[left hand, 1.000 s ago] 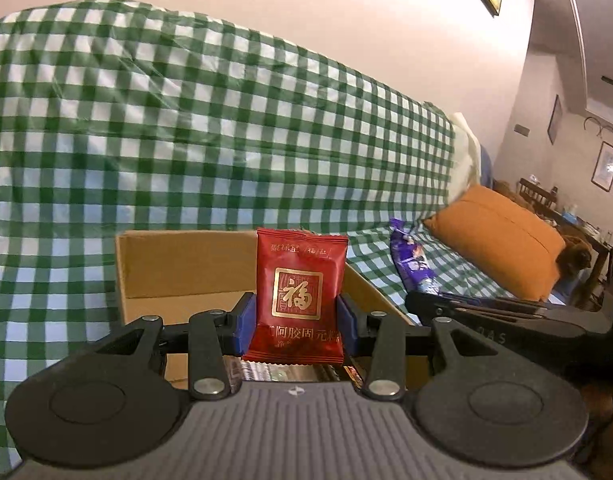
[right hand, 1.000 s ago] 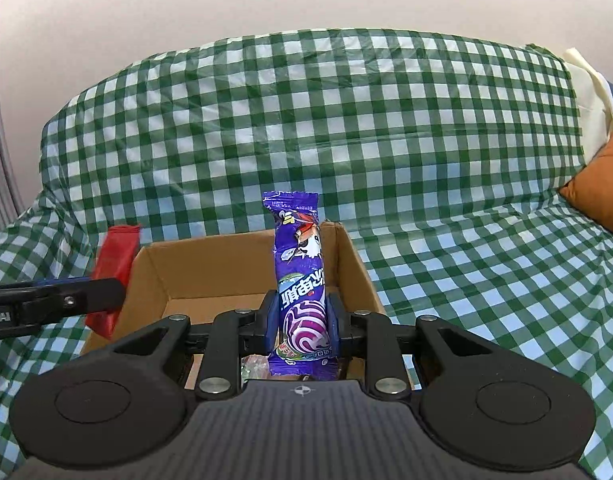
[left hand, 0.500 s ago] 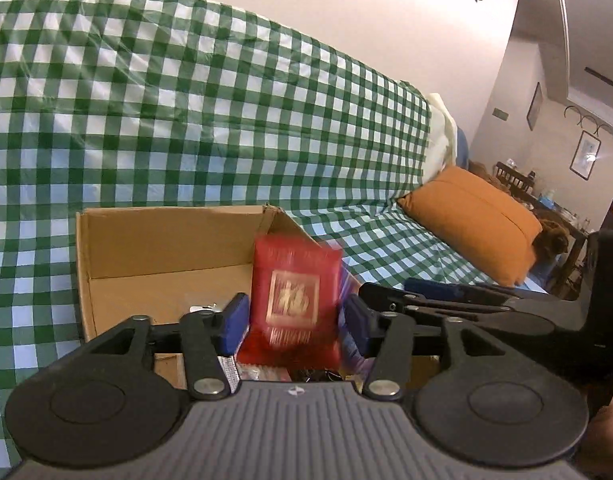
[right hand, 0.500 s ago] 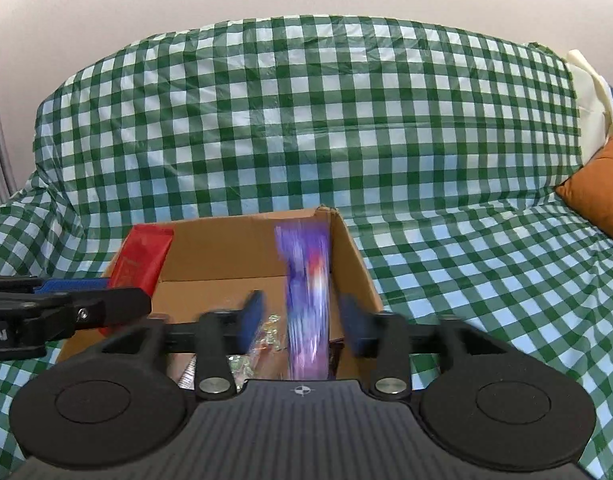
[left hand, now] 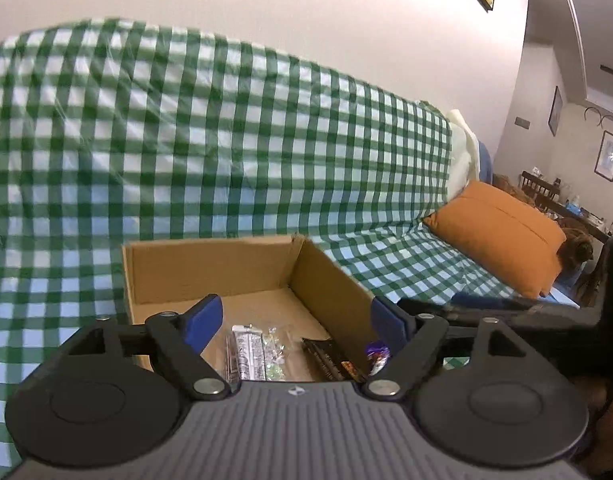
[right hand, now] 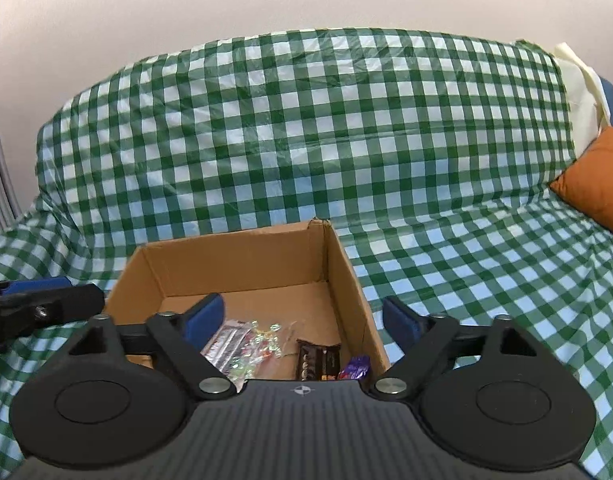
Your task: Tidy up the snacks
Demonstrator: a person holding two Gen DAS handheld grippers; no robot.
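Note:
An open cardboard box [left hand: 210, 268] [right hand: 234, 260] sits on the checked sofa seat. My left gripper [left hand: 296, 320] hovers over its near edge with its jaws opening and nothing between them. My right gripper [right hand: 302, 320] is beside it over the box's right half, its jaws also opening and empty. On the box floor lie a silver packet [left hand: 248, 350] [right hand: 226, 344], clear candy wrappers [left hand: 276, 350] [right hand: 262, 344], a dark bar [left hand: 328, 356] [right hand: 318, 360] and a purple packet [left hand: 376, 358] [right hand: 356, 366]. The red packet is out of sight.
A green-and-white checked cloth [left hand: 226, 140] [right hand: 346, 140] covers the sofa back and seat. An orange cushion [left hand: 494, 236] [right hand: 598, 192] lies on the seat to the right. The right gripper's arm [left hand: 506, 312] shows beside the box; the left gripper's finger [right hand: 38, 304] shows at the box's left.
Both grippers let go and spread wide. The red packet fell from the left one and the purple packet from the right one, down into the box. The left gripper rose a little.

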